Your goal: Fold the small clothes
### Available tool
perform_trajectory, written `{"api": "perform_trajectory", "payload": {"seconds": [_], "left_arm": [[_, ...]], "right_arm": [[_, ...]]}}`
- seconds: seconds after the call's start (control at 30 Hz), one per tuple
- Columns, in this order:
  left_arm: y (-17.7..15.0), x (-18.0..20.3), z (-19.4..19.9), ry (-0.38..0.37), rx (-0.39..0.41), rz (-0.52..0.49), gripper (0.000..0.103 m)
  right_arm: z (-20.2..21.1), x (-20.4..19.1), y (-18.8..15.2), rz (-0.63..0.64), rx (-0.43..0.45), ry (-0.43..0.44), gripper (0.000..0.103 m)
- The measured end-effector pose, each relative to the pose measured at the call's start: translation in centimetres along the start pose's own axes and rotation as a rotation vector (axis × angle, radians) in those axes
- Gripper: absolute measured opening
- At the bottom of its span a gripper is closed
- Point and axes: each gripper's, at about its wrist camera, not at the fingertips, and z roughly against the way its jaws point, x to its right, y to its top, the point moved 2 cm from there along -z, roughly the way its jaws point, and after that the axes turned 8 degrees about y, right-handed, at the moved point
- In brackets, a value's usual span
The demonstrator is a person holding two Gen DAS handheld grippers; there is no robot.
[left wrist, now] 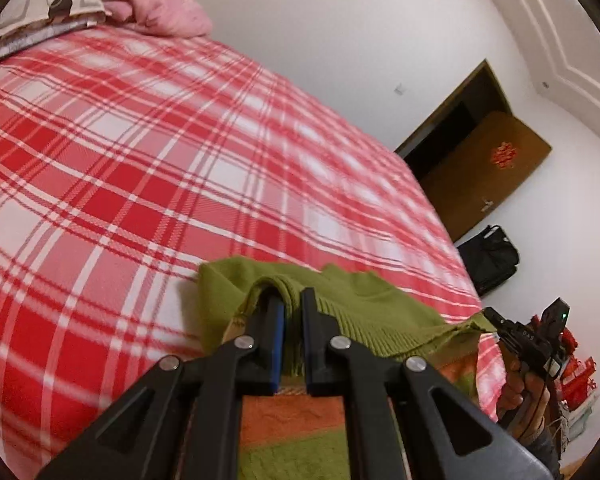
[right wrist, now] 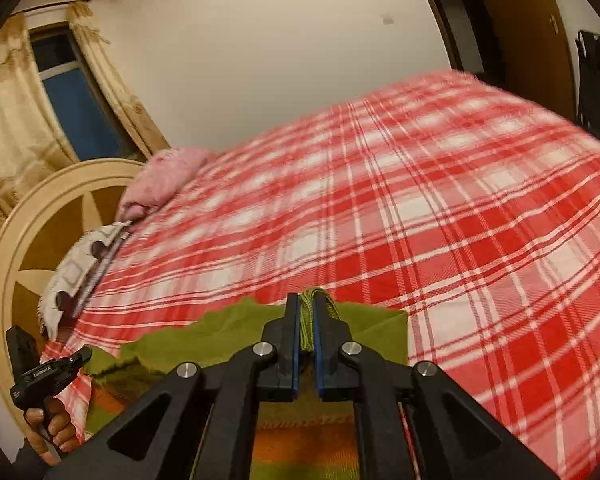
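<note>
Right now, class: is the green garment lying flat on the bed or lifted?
Lifted. Both tongs, left and right, pinch the green garment's ribbed edge, and it hangs over the plaid bedspread.

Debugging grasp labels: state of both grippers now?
Left gripper: shut on the green knit garment.
Right gripper: shut on the same garment's edge.

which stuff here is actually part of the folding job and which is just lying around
Part of the job:
- green knit garment
- left claw, shut on its ribbed edge
- right claw, shut on the same edge
- plaid bed cover, the work surface

Just lying about:
- pink pillow
- patterned pillow
- black bag
</note>
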Motion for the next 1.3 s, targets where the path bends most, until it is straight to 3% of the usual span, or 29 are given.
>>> {"api": "perform_trajectory", "payload": {"seconds": [0.2,0.23,0.3,0.33,0.37,0.47,0.53,0.57,0.73,0.9,0.93,1.0,1.07,1.1,1.17,1.23,1.3], "left_arm": [[0.1,-0.9,-2.7,0.034,-0.049,0.016,0.01],[0.0,-1.0,-2.6,0.033,-0.048,0.023,0.011],[-0.3,-1.2,-2.2,0.037,-0.05,0.028,0.02],[-0.6,-1.2,-1.6,0.044,-0.045,0.024,0.023],[-0.6,-1.2,-1.3,0.042,-0.037,0.02,0.023],[-1.0,-1.4,1.1,0.062,-0.006,0.0,0.031],[-1.5,-1.6,3.1,0.077,0.03,-0.009,0.049],[-2.1,-1.6,4.1,0.085,0.039,-0.02,0.051],[-6.6,-1.0,5.9,0.063,-0.02,-0.079,0.052],[-10.2,-1.2,5.6,0.047,-0.085,-0.074,0.052],[-10.7,-1.2,5.5,0.044,-0.097,-0.07,0.052],[-11.3,-1.0,4.9,0.042,-0.127,-0.083,0.052],[-11.8,-0.5,4.8,0.106,-0.125,-0.142,0.052],[-12.1,-0.2,4.6,0.151,-0.138,-0.184,0.051],[-12.6,0.2,4.7,0.192,-0.141,-0.242,0.051],[-12.7,0.5,5.0,0.211,-0.151,-0.273,0.051],[-12.5,0.6,6.3,0.205,-0.123,-0.277,0.051]], "right_arm": [[-5.0,2.6,0.1,-0.044,-0.098,-0.037,0.006],[-5.4,2.6,0.2,-0.046,-0.1,-0.034,0.01],[-5.5,2.4,0.1,-0.02,-0.096,-0.042,0.051],[-5.2,2.2,0.1,-0.007,-0.085,-0.042,0.081],[-4.8,1.9,0.2,0.0,-0.077,-0.035,0.086],[-3.2,1.5,0.1,0.015,-0.069,-0.021,0.085],[-1.5,1.7,-0.2,-0.004,-0.062,-0.005,0.085],[-0.5,2.0,-0.7,-0.019,-0.067,-0.006,0.085],[4.7,3.3,-4.9,-0.069,-0.11,-0.008,0.085],[8.1,3.5,-8.8,-0.101,-0.129,0.015,0.083],[8.4,3.4,-9.4,-0.101,-0.135,0.013,0.077],[8.4,3.2,-10.8,-0.089,-0.17,0.011,0.075],[7.9,3.1,-11.7,-0.082,-0.207,0.011,0.059],[7.7,3.0,-12.1,-0.073,-0.226,0.006,0.057],[7.0,2.9,-13.0,-0.024,-0.278,-0.078,0.034],[6.8,3.3,-13.6,-0.004,-0.301,-0.137,0.034],[7.3,3.3,-13.6,0.003,-0.299,-0.139,0.034]]}}
